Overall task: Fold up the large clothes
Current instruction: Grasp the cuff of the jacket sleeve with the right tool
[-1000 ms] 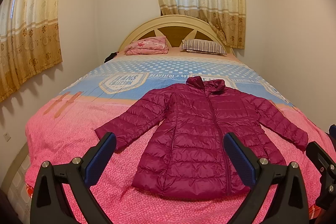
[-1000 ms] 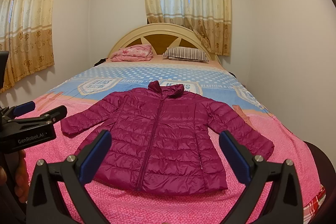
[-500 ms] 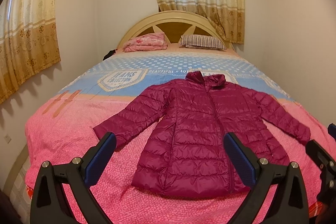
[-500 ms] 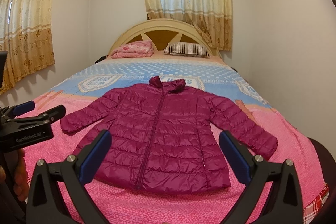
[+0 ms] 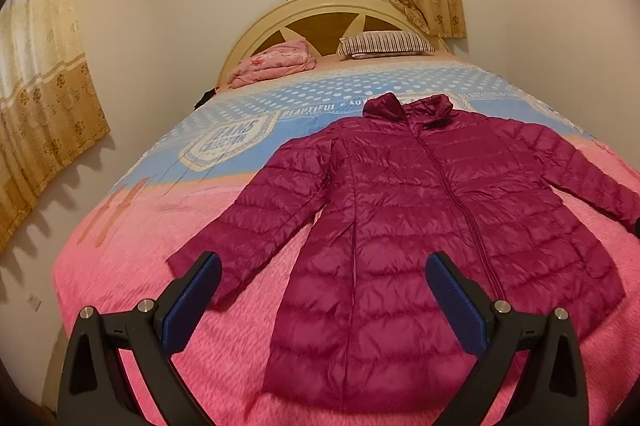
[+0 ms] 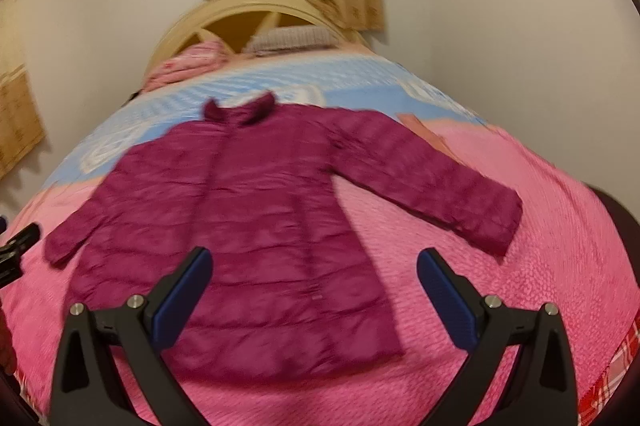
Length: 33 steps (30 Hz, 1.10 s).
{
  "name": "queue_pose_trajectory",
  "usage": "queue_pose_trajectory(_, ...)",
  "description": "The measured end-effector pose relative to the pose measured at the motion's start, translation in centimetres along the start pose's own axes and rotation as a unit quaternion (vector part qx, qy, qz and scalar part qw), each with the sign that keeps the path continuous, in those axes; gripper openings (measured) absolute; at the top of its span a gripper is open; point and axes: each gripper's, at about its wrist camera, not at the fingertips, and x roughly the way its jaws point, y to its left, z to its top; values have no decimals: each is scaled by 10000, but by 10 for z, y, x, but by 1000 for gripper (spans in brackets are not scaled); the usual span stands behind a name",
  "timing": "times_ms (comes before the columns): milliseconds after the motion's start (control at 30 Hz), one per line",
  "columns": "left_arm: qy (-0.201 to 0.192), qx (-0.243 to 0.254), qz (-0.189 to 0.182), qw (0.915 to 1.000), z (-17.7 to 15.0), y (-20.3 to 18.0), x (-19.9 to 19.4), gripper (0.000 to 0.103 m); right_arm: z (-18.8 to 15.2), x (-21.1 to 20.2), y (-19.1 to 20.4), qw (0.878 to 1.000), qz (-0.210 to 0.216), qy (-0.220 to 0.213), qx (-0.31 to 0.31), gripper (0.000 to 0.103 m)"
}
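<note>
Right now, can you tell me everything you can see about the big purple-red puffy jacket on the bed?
The jacket is a shiny magenta puffer with quilted rows, a stand-up collar at the far end and a zipper down the middle that looks closed. It lies flat, front up, on the pink part of the bedspread, hem toward the camera, both sleeves spread out and angled down. Only the bedspread touches it. The left tongs and right tongs are open above its near end, holding nothing.

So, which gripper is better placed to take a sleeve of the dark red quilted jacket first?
Left, probably. The left gripper, open, has the near sleeve cuff of the dark red quilted jacket right at its fingertip. The right gripper, also open, faces the jacket body; its sleeve cuff lies off to the side.
</note>
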Motion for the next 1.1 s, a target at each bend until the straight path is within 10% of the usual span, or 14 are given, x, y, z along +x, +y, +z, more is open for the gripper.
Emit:
queue_pose_trajectory(600, 334, 313, 636, 9969, 54, 0, 136, 102, 30, 98, -190, 9716, -1760, 875, 1320, 73)
queue_pose_trajectory(833, 634, 61, 926, 9937, 59, 10, 185, 102, 31, 106, -206, 9705, -1597, 1088, 1441, 59)
queue_pose_trajectory(1100, 975, 96, 908, 9910, 53, 3, 214, 102, 35, 120, -200, 9784, -1276, 1044, 1248, 18)
